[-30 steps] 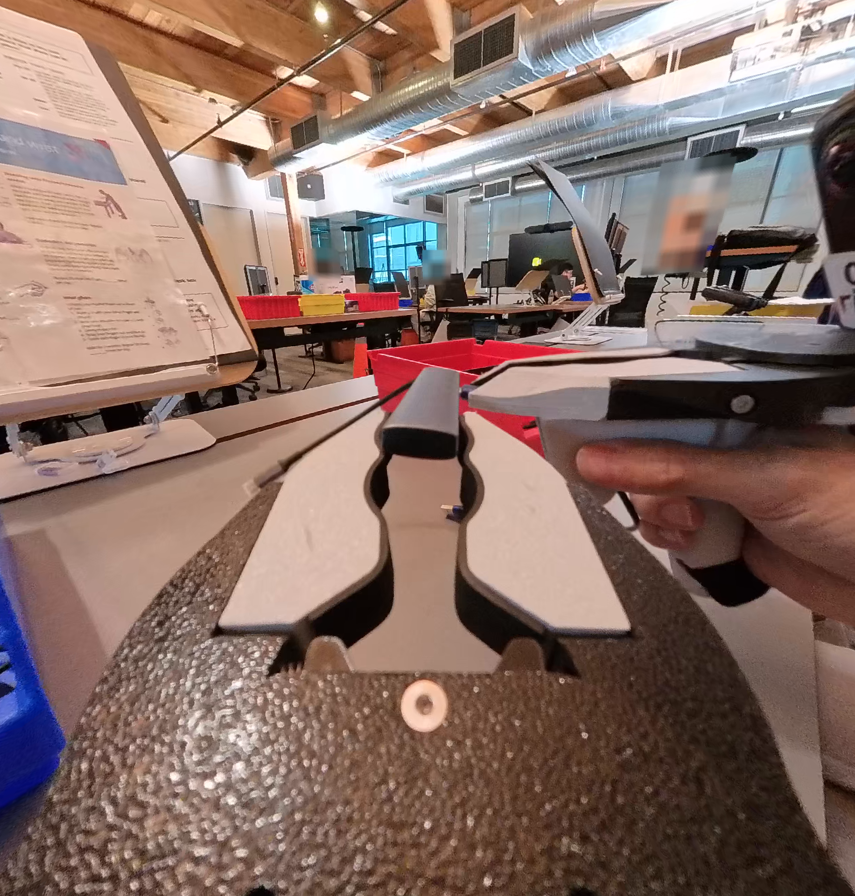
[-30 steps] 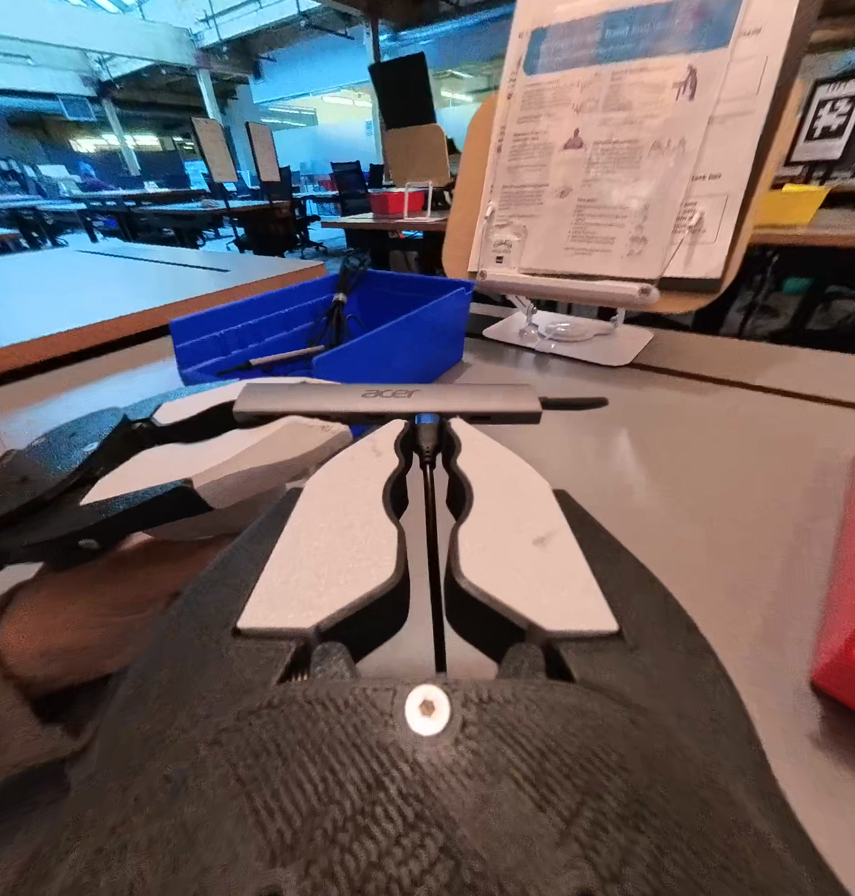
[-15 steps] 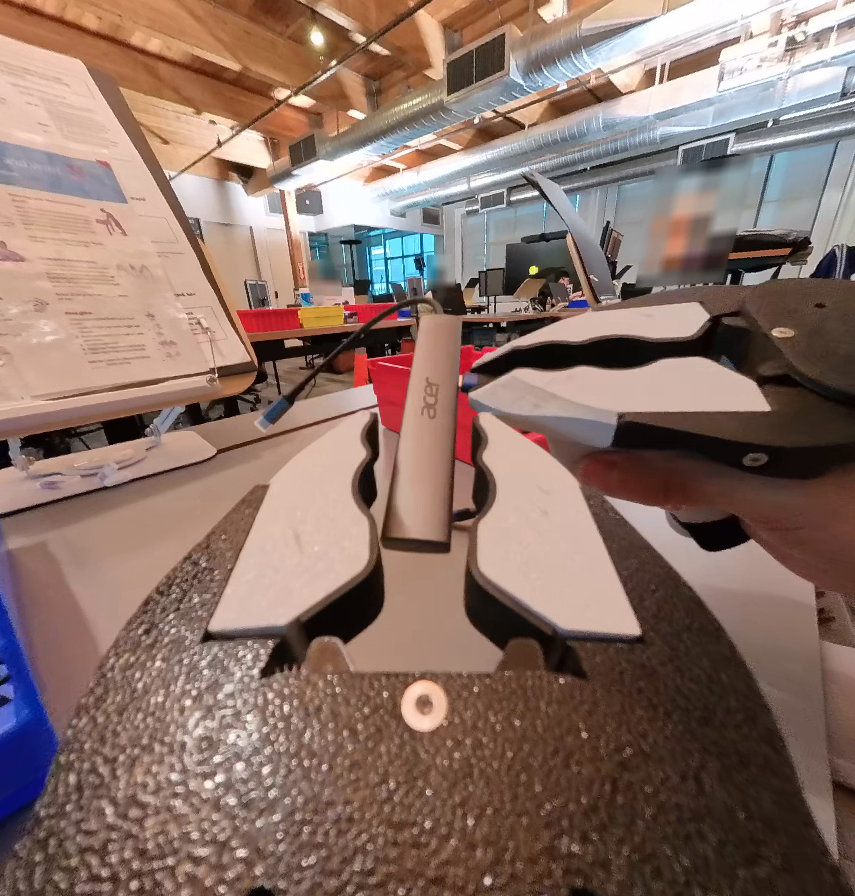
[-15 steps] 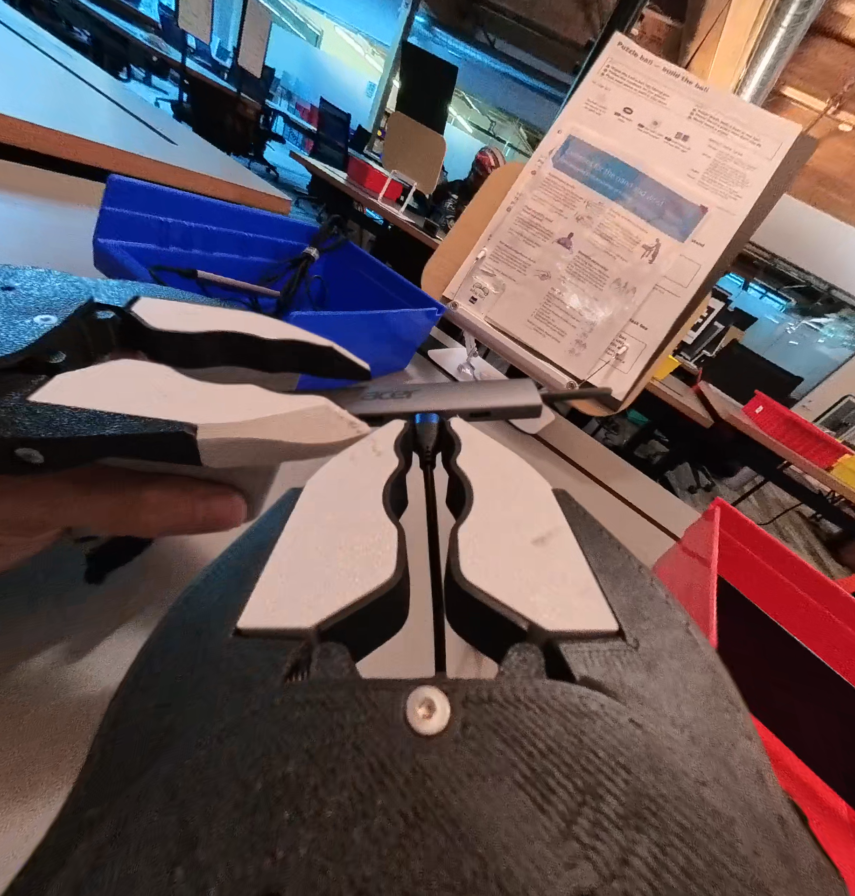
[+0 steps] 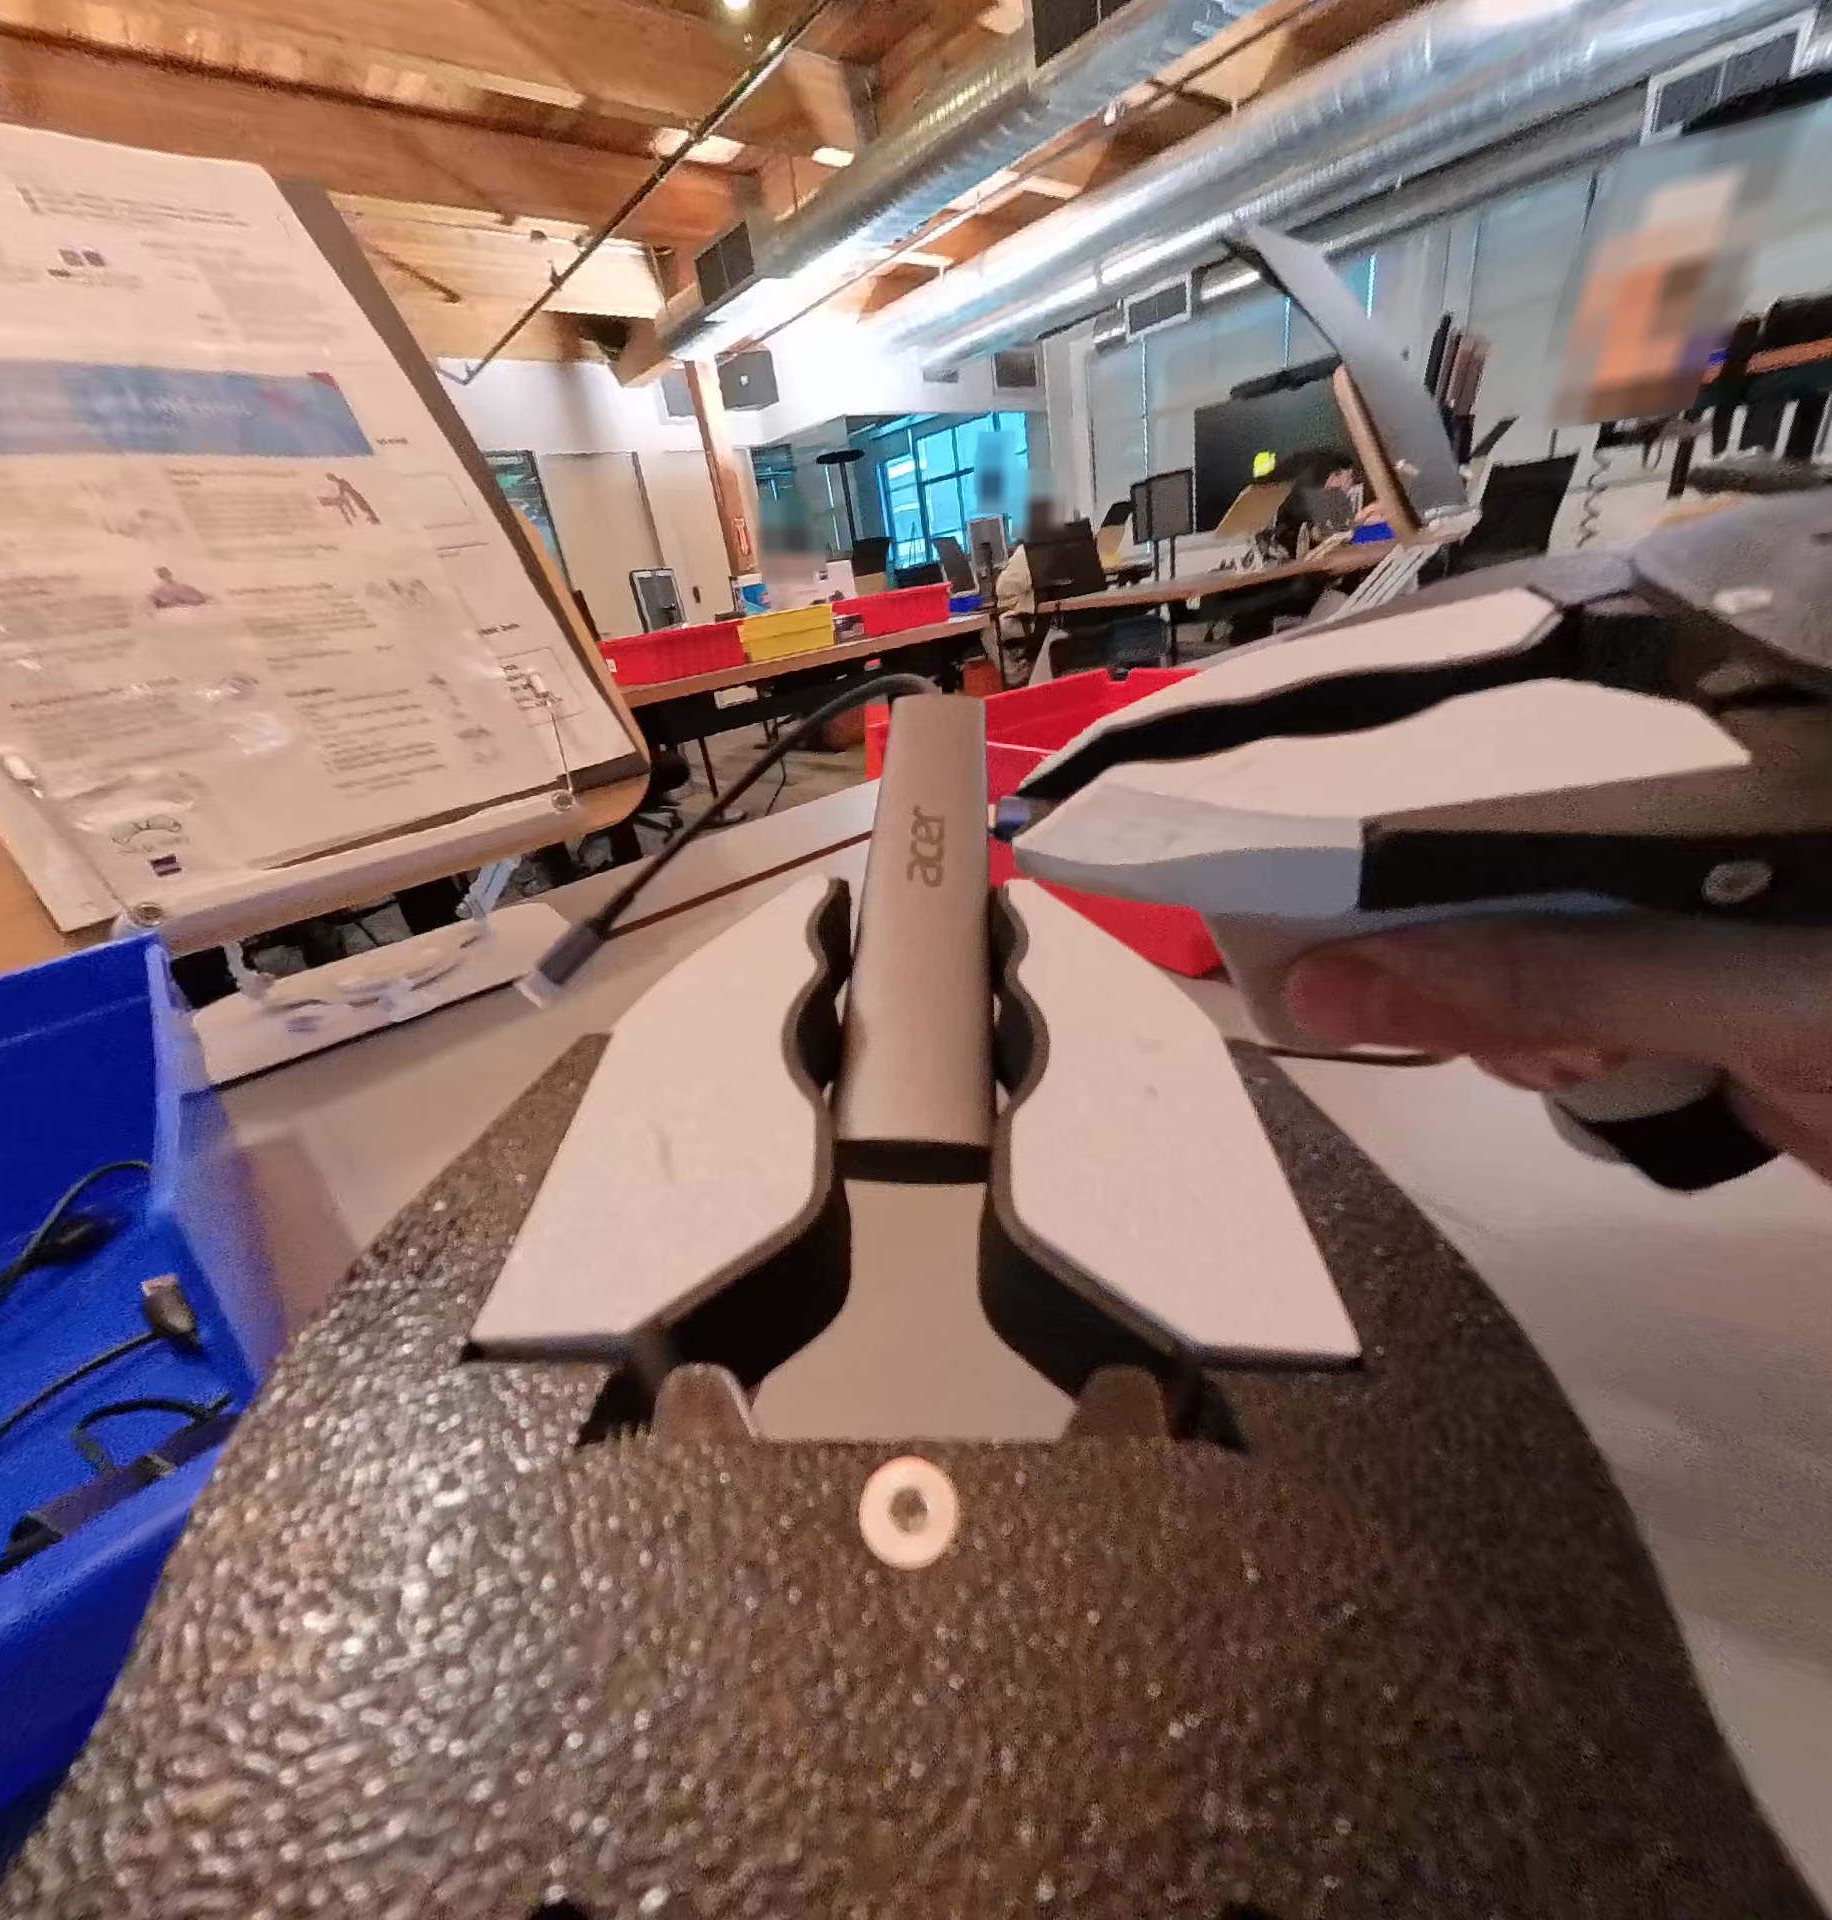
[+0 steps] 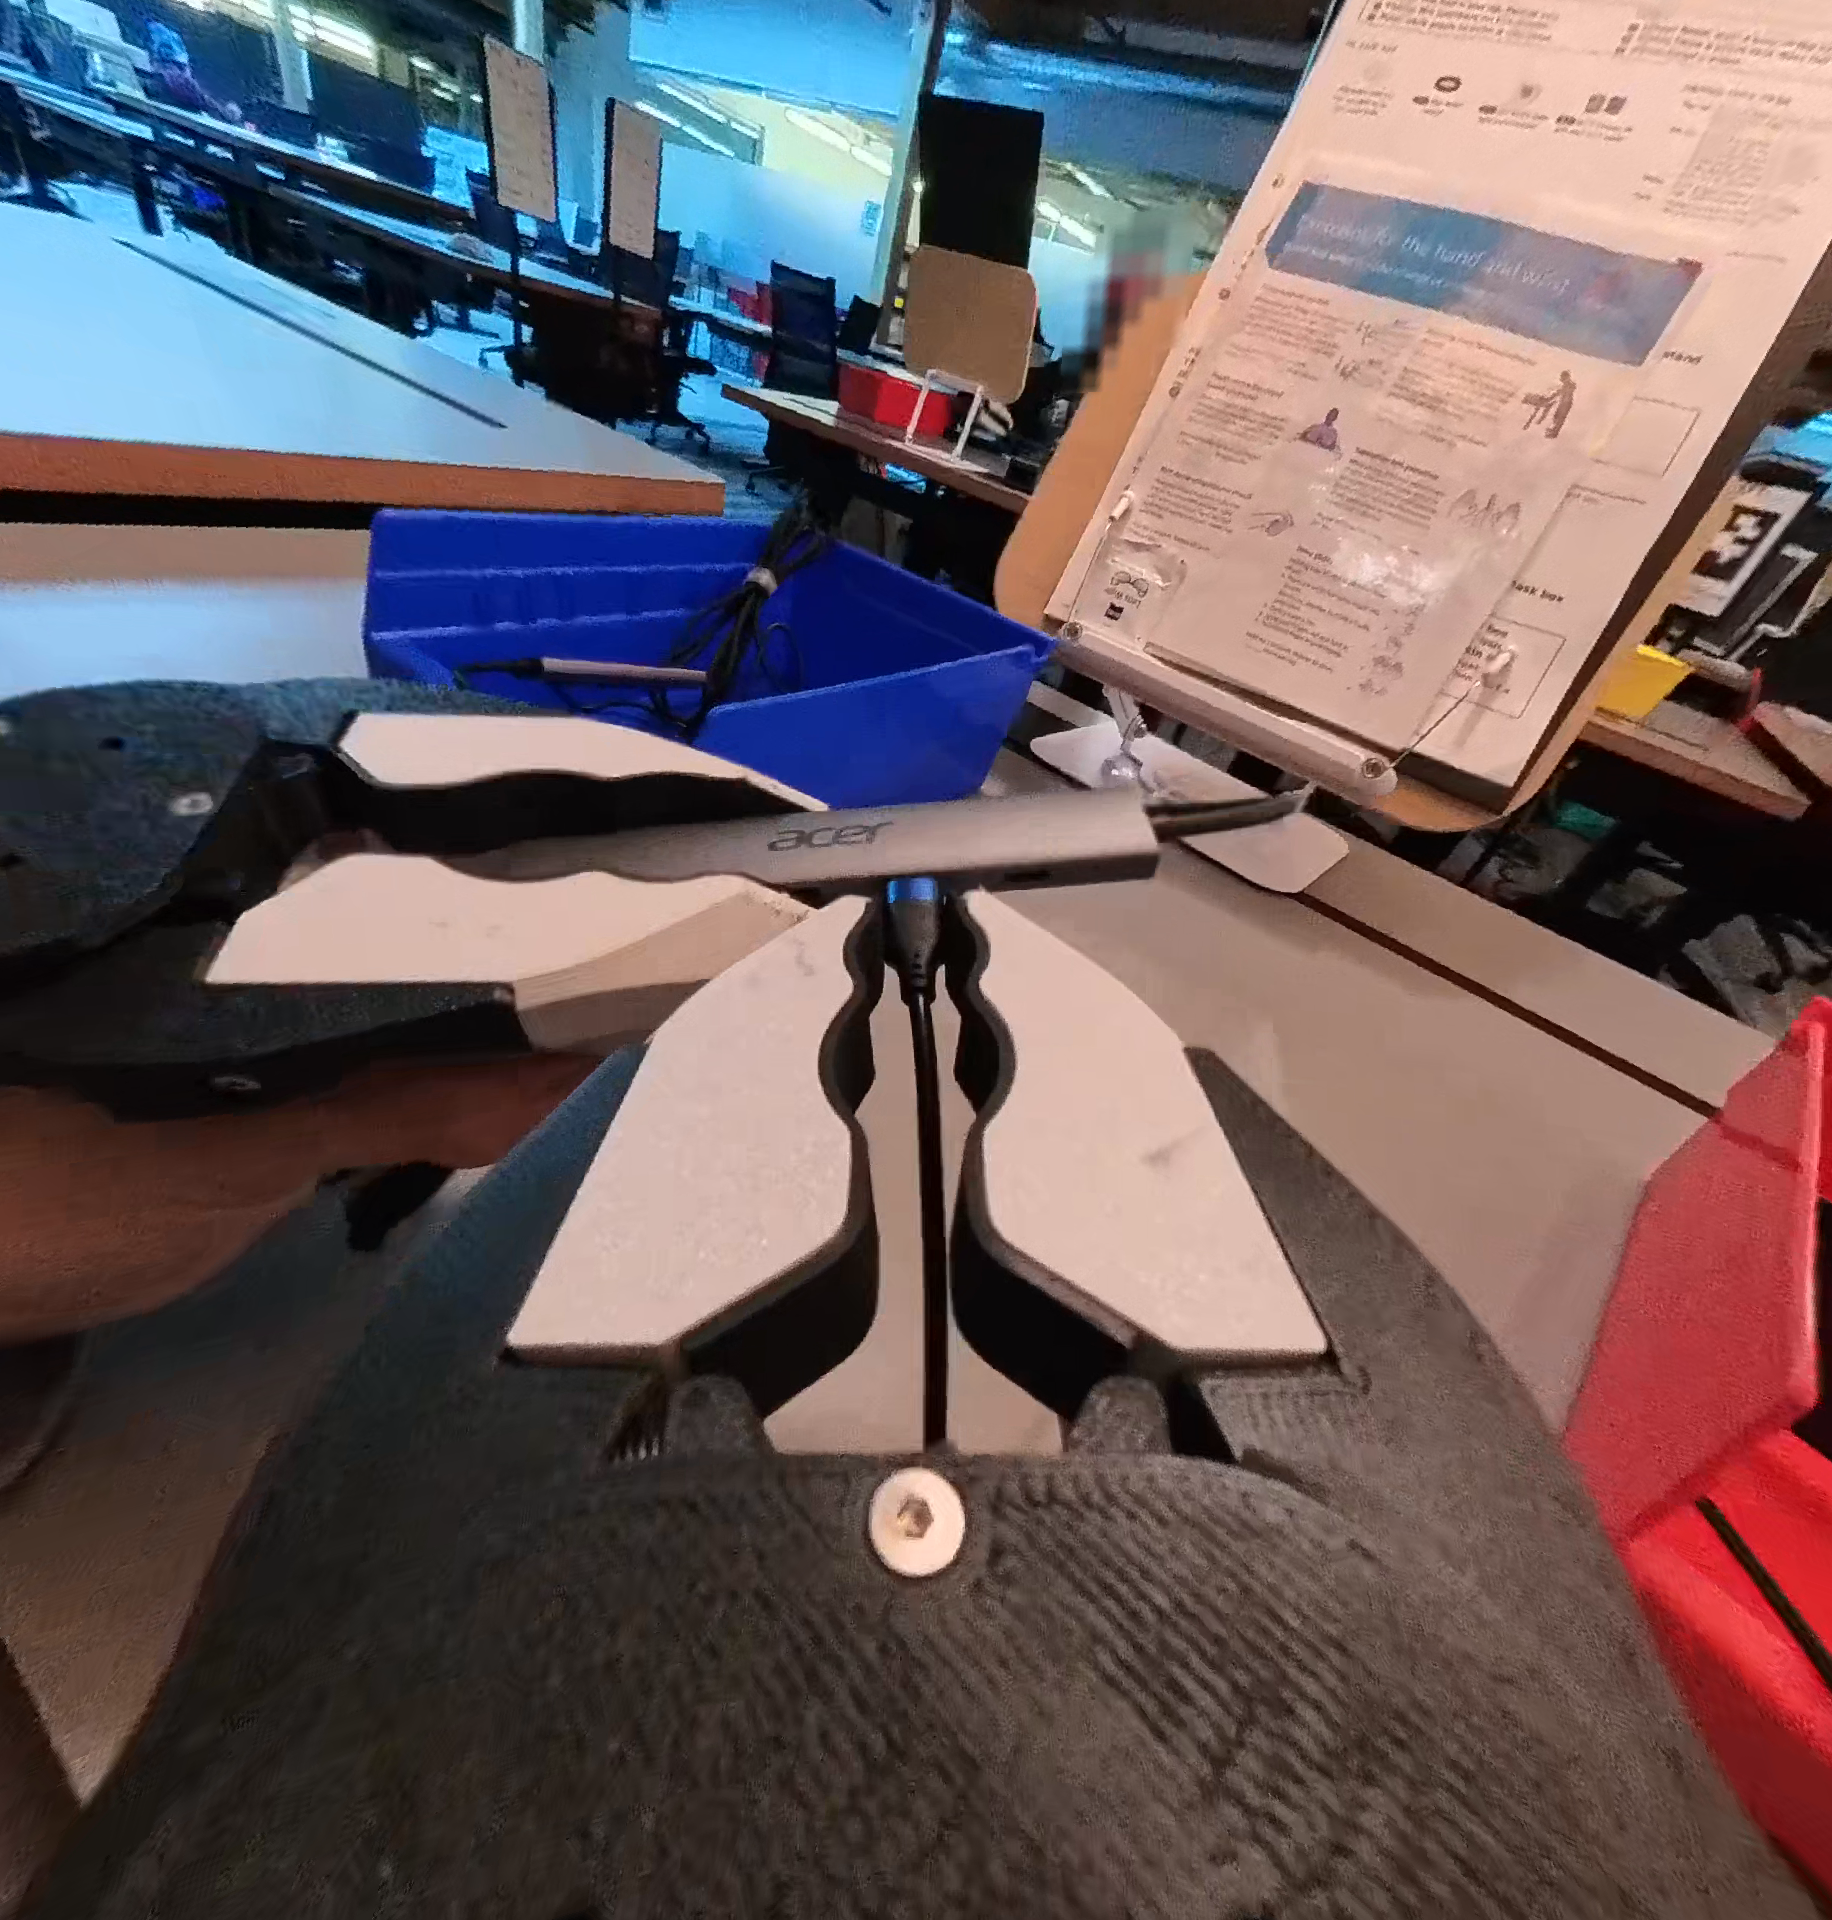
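My left gripper is shut on a grey USB hub, which lies lengthwise between its fingers above the table. The hub's own black cable loops off its far end and hangs left, with the plug free. My right gripper is shut on a black cable plug with a blue tip, and that tip meets the hub's side. The right gripper reaches in from the right in the left wrist view. The left gripper reaches in from the left in the right wrist view.
A blue bin with several black cables sits left of the grippers and also shows in the right wrist view. A red bin stands to the right. A tilted document stand stands behind, on the grey table. My two grippers' fingertips are within a few centimetres of each other.
Both grippers have tilted and turned together with the hub and plug held between them. The hub now lies along the left fingers, seen from above instead of end-on. Both grips are unchanged.
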Tool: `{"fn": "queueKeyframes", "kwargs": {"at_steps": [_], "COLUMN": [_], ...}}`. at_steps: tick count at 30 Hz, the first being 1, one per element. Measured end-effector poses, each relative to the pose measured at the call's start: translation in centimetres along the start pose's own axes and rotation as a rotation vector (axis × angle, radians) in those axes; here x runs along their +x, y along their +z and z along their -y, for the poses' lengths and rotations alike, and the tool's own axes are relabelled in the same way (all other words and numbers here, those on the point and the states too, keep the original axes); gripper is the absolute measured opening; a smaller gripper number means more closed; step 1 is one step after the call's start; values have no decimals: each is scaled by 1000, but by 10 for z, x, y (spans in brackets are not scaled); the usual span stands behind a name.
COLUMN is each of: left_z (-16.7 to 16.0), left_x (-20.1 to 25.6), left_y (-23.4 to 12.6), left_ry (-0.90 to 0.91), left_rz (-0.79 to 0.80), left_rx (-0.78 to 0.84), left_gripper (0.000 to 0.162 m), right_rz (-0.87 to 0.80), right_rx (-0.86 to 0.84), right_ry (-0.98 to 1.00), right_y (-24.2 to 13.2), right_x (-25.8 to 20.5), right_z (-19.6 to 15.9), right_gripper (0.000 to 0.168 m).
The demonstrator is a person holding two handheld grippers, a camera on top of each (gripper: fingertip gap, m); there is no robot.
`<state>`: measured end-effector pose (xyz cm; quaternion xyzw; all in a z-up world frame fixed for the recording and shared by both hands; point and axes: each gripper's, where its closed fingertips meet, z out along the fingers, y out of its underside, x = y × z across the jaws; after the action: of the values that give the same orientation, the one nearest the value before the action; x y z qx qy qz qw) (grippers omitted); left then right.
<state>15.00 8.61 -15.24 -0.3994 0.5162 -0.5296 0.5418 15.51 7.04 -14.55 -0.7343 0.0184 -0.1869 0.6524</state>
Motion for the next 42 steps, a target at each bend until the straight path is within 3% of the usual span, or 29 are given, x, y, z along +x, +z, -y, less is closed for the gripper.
{"fn": "queueKeyframes", "kwargs": {"at_steps": [2, 4, 6, 10, 12, 19, 22, 25, 28, 31, 33, 36, 38, 42], "left_z": [0, -7, 2, 39, 33, 14, 12, 11, 13, 12, 14, 29, 43, 64], "left_x": [-6, -54, -82, -30, -3, 28, 27, 28, 33, 37, 40, 44, 44, 46], "left_y": [0, -10, -21, -14, -7, 0, 0, 0, -2, -3, -5, -12, -18, -31], "left_ry": [1, -98, -185, -58, 32, -3, -8, -12, -36, -65, -71, -169, -249, -360], "left_rz": [43, 227, 202, 15, -81, -220, -220, -239, -291, -352, -402, -512, -579, -695], "left_rx": [-21, -50, -8, 101, 86, 33, 32, 32, 32, 8, 0, 46, 93, 176], "left_gripper": [25, 25, 25, 25, 25, 25, 25, 25, 25, 25, 25, 25, 25, 25], "right_rz": [34, 11, 41, -14, -41, -118, -170, -201, -134, -156, -87, 283, 464, 618], "right_rx": [-39, -94, -138, -15, 65, 288, 334, 224, 11, -151, -90, 67, 50, 55], "right_ry": [-14, -63, 2, 79, 90, 167, 166, 229, 253, 210, 209, 206, 201, 189], "right_y": [-3, -18, -36, -65, -76, -110, -107, -81, -53, -50, -54, -62, -67, -65], "right_x": [1, 12, 25, 80, 112, 215, 246, 264, 248, 237, 214, 125, 69, -1], "right_z": [0, -6, -13, 20, 52, 124, 115, 55, -18, -53, -32, 15, 23, 20], "right_gripper": [12, 12, 11, 11, 11, 11, 11, 11, 13, 46, 61, 58, 60, 59]}}
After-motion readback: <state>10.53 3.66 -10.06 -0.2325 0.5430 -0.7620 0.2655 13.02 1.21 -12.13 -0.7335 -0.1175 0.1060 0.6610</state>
